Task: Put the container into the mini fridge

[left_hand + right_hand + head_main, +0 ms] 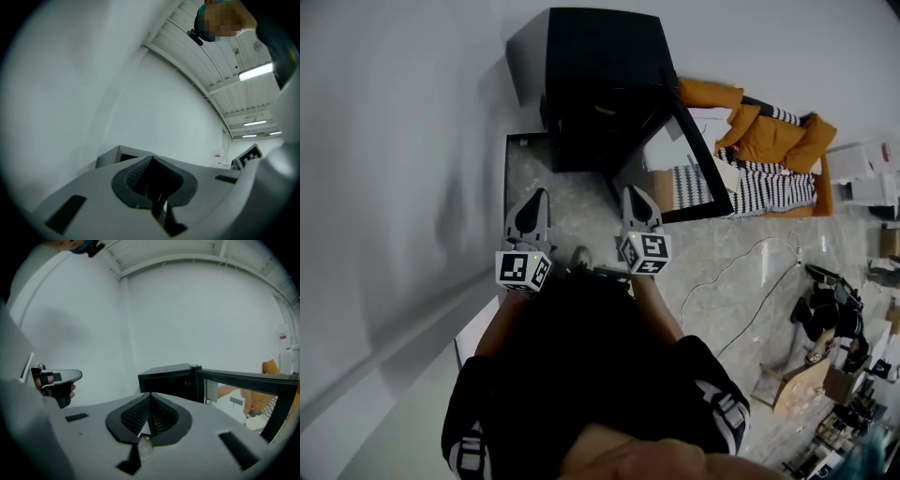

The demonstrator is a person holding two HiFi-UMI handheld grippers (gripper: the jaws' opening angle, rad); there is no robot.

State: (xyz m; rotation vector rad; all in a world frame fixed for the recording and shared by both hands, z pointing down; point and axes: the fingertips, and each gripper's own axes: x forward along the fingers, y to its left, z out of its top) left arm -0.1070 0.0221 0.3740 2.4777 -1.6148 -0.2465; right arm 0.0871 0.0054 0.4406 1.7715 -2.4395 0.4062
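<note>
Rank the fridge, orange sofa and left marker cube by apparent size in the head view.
1. fridge, open door included.
2. sofa, slightly smaller.
3. left cube, smallest, though nearest the camera.

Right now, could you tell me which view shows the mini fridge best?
The head view: the whole mini fridge from above, door swung open. The right gripper view shows its front and door edge-on; the left gripper view only a corner behind the jaws.
</note>
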